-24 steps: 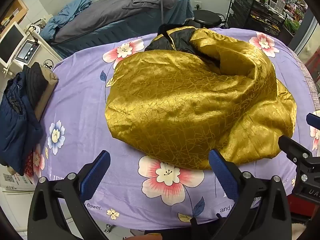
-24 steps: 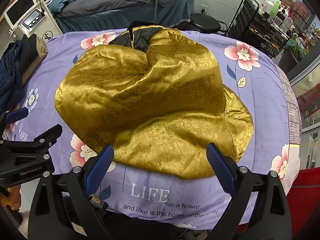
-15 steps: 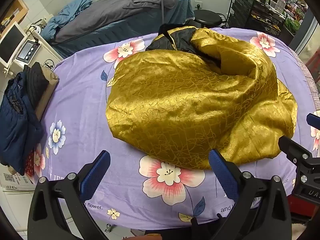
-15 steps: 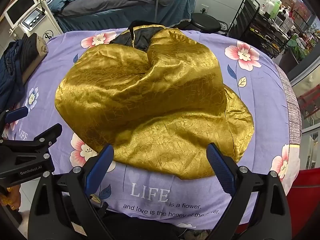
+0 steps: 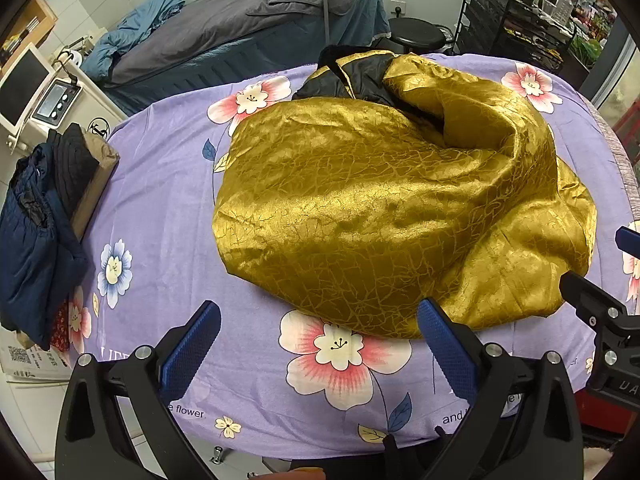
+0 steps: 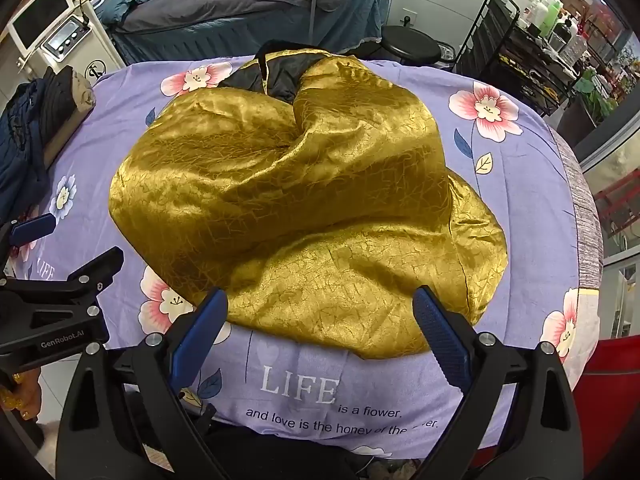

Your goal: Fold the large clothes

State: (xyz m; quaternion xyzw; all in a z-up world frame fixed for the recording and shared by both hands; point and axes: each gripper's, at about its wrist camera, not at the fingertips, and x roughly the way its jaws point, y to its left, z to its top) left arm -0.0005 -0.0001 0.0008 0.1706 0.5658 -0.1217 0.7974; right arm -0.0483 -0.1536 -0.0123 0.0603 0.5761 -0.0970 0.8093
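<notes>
Hovering wide and empty, the left gripper [image 5: 318, 344] and right gripper [image 6: 320, 328] flank the near hem at six o'clock, likely for a two-handed lift. Heaped mid-worktop [image 5: 168, 184], the gold garment [image 5: 392, 208] shows black lining at twelve o'clock.

Bright, even indoor light puts soft sheen on the gold garment [image 5: 384, 208] (sharp centrally), while fisheye bending and dark vignetting crowd every corner.
</notes>
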